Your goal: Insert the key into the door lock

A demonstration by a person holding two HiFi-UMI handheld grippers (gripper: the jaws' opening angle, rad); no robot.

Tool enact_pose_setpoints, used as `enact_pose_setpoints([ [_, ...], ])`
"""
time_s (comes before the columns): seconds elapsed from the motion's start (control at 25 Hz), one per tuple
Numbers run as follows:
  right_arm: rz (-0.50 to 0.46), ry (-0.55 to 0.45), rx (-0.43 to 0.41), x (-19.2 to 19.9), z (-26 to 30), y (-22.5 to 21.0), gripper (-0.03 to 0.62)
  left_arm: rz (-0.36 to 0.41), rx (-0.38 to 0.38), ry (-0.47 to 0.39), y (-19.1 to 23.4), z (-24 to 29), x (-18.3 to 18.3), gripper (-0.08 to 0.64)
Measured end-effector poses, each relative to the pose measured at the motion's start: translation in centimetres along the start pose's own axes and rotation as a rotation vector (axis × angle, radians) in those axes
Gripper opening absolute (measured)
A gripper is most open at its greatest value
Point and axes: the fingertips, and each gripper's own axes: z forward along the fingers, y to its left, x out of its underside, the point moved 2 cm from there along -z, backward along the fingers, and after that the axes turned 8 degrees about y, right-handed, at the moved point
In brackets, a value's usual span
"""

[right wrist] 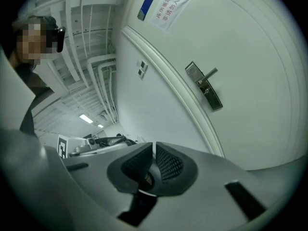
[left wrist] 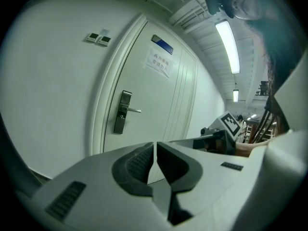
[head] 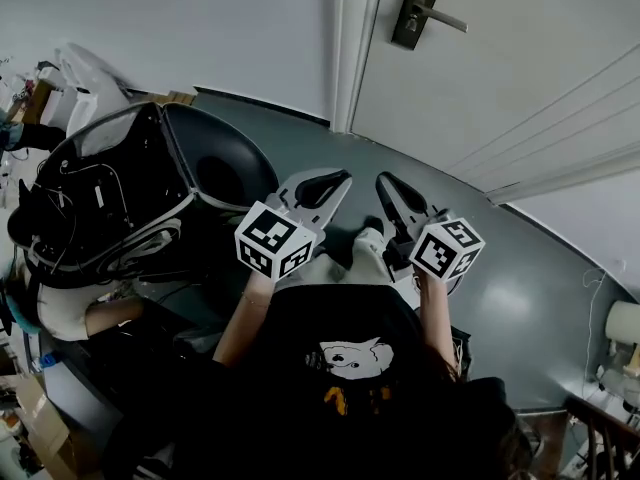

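Note:
The white door bears a dark lock plate with a lever handle, also seen in the left gripper view and the right gripper view. Both grippers hang side by side at waist height, well short of the door. My left gripper is shut with nothing showing between its pads. My right gripper is shut too. Deep behind its pads sits a small brownish metal piece with a thin ring, which looks like the key. No blade sticks out past the tips.
A large black-and-white domed machine stands close at the left. The door frame meets a plain wall, with wall switches beside it. A paper notice hangs on the door. Grey floor spreads to the right, towards a lamp.

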Motion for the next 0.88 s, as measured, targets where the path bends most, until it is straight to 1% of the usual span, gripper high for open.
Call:
enact_pose_setpoints([
  [0.2, -0.031, -0.022, 0.003, -0.3, -1.0, 0.4, 0.018, 0.014, 0.011, -0.01, -0.9, 0.2, 0.0, 0.025],
  [0.52, -0.054, -0.051, 0.021, -0.4, -2.9, 0.0, 0.018, 0.041, 0.041, 0.004, -2.5, 1.1, 0.0, 0.025],
  [0.88, -0.075, -0.067, 0.078, -0.9, -5.0, -1.7, 0.015, 0.06, 0.088, 0.024, -3.4, 2.5, 0.1, 0.025],
])
